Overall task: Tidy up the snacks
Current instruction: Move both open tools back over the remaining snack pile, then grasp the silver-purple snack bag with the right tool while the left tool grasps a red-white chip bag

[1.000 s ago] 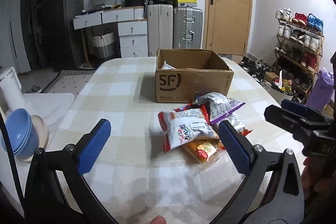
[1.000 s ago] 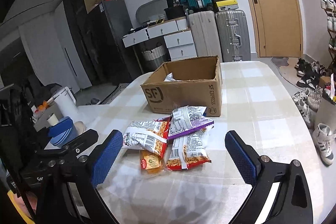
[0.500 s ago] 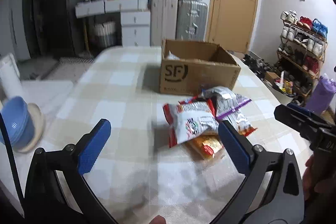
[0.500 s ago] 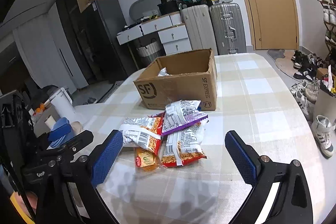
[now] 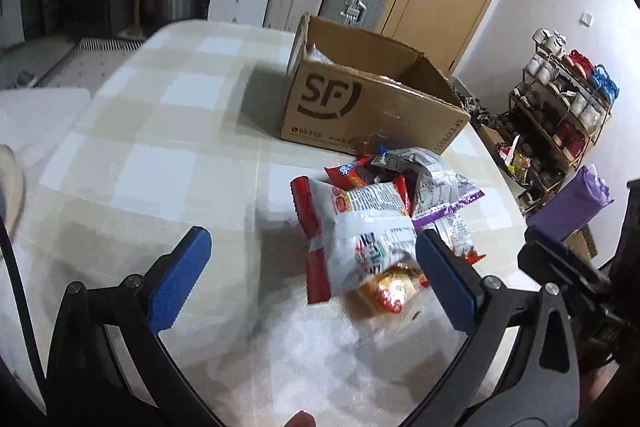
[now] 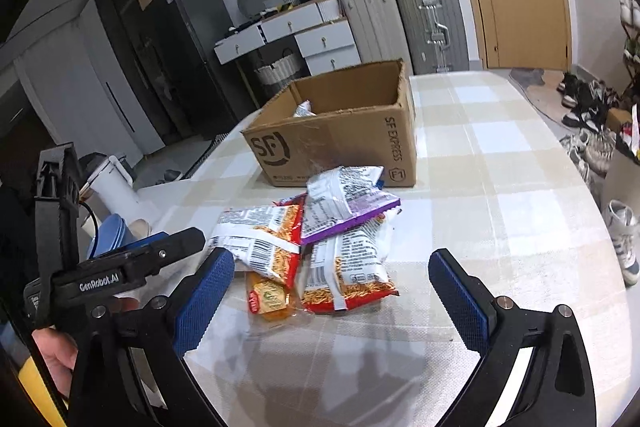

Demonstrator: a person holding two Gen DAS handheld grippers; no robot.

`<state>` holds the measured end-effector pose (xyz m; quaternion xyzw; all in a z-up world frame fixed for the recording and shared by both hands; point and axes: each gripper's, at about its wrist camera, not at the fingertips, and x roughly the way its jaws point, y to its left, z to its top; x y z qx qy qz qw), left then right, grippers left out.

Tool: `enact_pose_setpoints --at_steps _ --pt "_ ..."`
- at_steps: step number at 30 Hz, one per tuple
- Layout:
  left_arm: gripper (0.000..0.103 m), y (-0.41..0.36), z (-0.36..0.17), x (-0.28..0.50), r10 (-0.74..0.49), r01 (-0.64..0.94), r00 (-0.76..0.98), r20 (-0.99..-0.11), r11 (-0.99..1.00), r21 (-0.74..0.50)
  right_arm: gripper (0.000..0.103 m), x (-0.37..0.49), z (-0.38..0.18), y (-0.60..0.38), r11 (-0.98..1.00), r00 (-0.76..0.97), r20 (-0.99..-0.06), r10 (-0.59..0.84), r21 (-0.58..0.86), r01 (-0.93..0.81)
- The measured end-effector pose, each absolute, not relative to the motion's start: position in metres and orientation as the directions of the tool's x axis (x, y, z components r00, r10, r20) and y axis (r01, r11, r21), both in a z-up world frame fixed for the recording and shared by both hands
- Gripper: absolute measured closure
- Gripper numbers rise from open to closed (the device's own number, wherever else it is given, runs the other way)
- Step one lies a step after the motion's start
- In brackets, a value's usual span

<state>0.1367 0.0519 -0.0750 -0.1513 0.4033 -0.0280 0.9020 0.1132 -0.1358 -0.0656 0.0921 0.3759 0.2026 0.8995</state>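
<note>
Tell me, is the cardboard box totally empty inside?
No, in the right wrist view a silvery snack packet pokes up inside the open cardboard box near its back left corner.

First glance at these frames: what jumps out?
The snack pile in mid-table, red, white and purple packets overlapping just in front of the SF box, which stands open with one packet already inside. Both grippers, left and right, hover open over the near side of the pile.
</note>
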Motion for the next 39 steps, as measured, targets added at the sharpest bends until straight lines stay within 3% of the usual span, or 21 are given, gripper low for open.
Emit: enact_pose_setpoints --at_steps 11,15,21,26,32,39 --pt "0.001 0.050 -0.110 0.181 -0.274 -0.091 0.575 -0.771 0.915 -0.393 0.004 0.137 -0.080 -0.147 0.893 0.598 -0.664 0.448 0.371 -0.257" --pt "0.005 0.052 -0.113 0.185 -0.316 -0.092 0.577 -0.753 0.891 -0.444 0.004 0.139 -0.083 -0.147 0.889 0.587 -0.669 0.455 0.375 -0.262" --pt "0.020 0.051 -0.116 0.184 -0.345 -0.078 0.586 -0.733 0.876 -0.475 0.004 0.139 -0.084 -0.148 0.885 0.581 -0.670 0.463 0.386 -0.260" --pt "0.042 0.048 -0.108 0.177 -0.347 -0.044 0.605 -0.717 0.884 -0.465 0.004 0.138 -0.086 -0.149 0.886 0.573 -0.678 0.460 0.386 -0.255" --pt "0.057 0.042 -0.103 0.173 -0.349 -0.014 0.606 -0.715 0.894 -0.448 0.004 0.139 -0.089 -0.149 0.888 0.563 -0.688 0.458 0.390 -0.244" --pt "0.064 0.038 -0.097 0.172 -0.368 0.017 0.610 -0.702 0.892 -0.453 0.004 0.139 -0.088 -0.148 0.887 0.567 -0.684 0.458 0.394 -0.242"
